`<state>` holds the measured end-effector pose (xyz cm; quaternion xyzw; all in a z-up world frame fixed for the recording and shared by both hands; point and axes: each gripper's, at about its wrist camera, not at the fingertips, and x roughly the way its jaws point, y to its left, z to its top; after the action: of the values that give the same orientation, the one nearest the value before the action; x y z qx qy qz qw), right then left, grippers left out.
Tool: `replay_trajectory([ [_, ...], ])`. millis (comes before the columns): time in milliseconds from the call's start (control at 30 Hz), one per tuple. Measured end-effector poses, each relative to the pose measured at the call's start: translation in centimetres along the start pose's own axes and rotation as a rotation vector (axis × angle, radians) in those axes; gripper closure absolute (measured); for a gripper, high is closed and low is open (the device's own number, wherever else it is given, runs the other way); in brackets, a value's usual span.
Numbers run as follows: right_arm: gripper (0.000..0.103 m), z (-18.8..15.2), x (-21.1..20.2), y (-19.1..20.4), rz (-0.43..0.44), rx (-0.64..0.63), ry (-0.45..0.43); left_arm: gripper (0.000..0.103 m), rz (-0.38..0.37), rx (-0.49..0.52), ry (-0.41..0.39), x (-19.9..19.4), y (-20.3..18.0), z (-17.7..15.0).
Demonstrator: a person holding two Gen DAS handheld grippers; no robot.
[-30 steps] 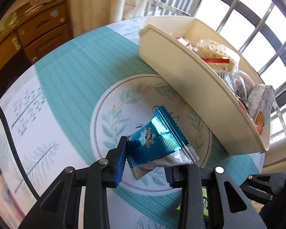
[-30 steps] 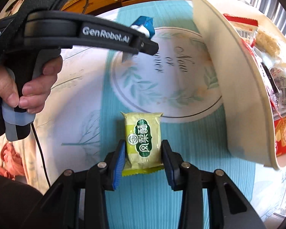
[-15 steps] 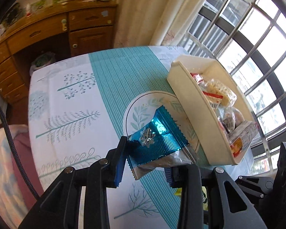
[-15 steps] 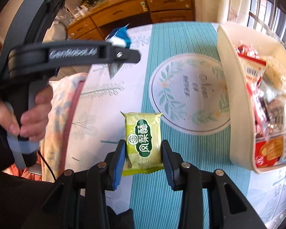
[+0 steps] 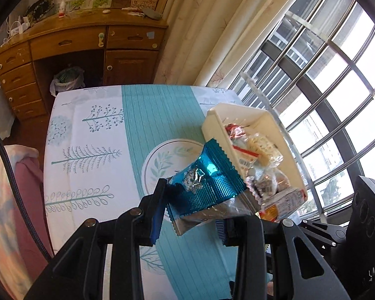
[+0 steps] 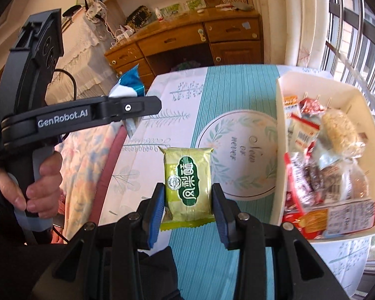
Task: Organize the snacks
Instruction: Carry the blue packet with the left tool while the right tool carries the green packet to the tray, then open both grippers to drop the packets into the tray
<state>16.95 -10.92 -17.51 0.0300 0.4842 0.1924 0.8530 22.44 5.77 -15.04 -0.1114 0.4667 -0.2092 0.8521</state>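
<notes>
Left tool [image 5: 191, 208] clenched on a crinkled blue foil snack packet [image 5: 206, 182], held clear above the teal-striped cloth worktop [image 5: 147, 115]. Right tool [image 6: 187, 203] clenched on a flat green plastic snack packet [image 6: 187, 180], also aloft. Cream rectangular plastic bin [image 6: 280, 130] of mixed snacks sits at 3 o'clock of the green packet

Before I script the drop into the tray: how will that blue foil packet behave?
Probably floppy: the blue foil packet sags past the left gripper, which pinches one crimped end. Likely light, since that grip carries it. Glossy foil may slip.
</notes>
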Motion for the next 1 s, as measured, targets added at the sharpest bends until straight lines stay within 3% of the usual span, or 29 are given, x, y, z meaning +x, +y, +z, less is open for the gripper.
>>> replay_trajectory([
  [333, 0.066, -0.3, -4.2, -4.1, -0.014, -0.017, -0.070, 0.070, -0.046, -0.019, -0.048, -0.6, -5.9, -0.2],
  [1000, 0.065, -0.8, -8.8, -14.3, -0.080, 0.020, -0.123, 0.070, -0.107, 0.009, -0.050, 4.6, -17.0, 0.5],
])
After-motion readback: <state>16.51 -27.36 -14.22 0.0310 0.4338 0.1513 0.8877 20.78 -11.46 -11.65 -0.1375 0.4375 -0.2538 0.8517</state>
